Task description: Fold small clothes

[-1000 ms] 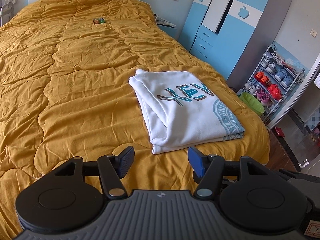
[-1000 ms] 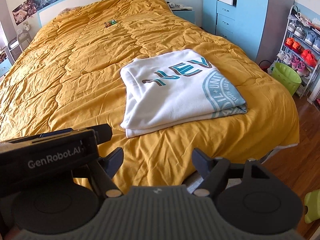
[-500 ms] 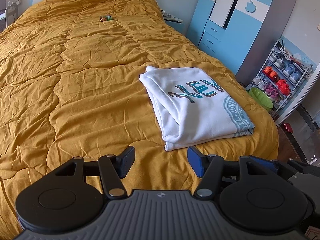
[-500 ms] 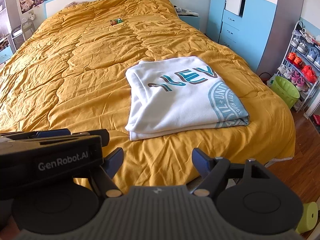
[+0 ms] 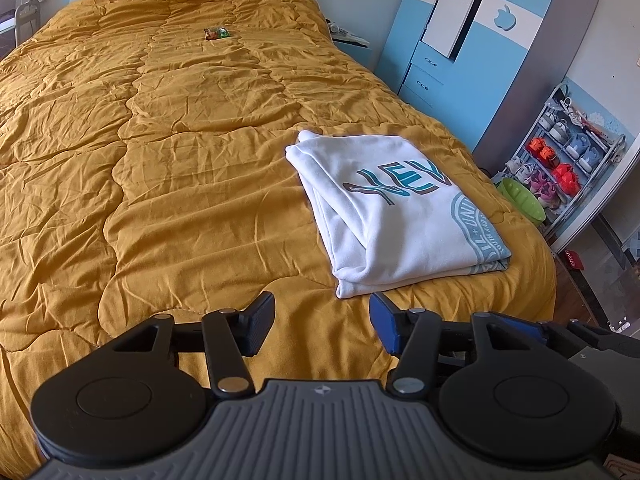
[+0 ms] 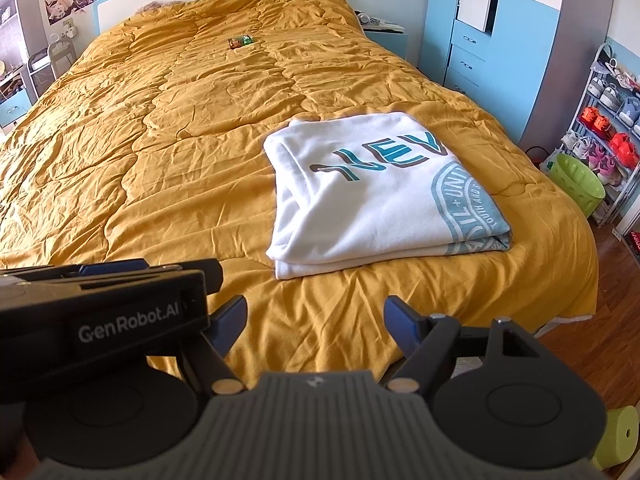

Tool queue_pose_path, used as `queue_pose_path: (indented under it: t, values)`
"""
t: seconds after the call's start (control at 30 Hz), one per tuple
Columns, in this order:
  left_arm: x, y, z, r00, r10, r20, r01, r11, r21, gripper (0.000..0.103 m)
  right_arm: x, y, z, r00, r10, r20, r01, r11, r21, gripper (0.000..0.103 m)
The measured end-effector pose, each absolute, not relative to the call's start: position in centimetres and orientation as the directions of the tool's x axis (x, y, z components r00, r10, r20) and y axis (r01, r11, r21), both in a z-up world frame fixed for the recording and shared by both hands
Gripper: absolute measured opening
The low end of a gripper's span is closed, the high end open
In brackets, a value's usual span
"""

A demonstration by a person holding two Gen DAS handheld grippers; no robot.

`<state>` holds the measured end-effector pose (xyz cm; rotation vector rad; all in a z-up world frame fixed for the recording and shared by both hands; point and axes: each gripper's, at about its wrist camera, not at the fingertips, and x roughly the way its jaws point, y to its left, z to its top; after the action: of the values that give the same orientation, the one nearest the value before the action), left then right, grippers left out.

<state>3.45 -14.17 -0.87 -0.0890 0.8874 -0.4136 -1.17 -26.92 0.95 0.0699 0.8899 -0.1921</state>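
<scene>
The left gripper (image 5: pixel 322 326) and right gripper (image 6: pixel 314 322) hang side by side at the near edge of the bed (image 5: pixel 160 200), jaws spread and empty, likely because folding looks finished. To the right lies the white sweatshirt (image 6: pixel 372 196), a neat layered rectangle with teal lettering uppermost.

A white sweatshirt (image 5: pixel 394 216) (image 6: pixel 372 196) lies folded into a neat, flat rectangle on the mustard-yellow bed cover, near the foot end and toward the wardrobe side. Teal lettering and part of a round teal emblem face up; stacked layers show along its near edge.
</scene>
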Motion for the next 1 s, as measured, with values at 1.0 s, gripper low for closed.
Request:
queue_pose_path:
  t: [1.0]
  values:
    - [3.3,-13.9,-1.6,0.562,-0.381,-0.734,0.318,0.919,-0.233,0.063,-1.2,-27.0,-0.3,0.615,-0.103,-0.782,0.182,0.983,0.014,0.071]
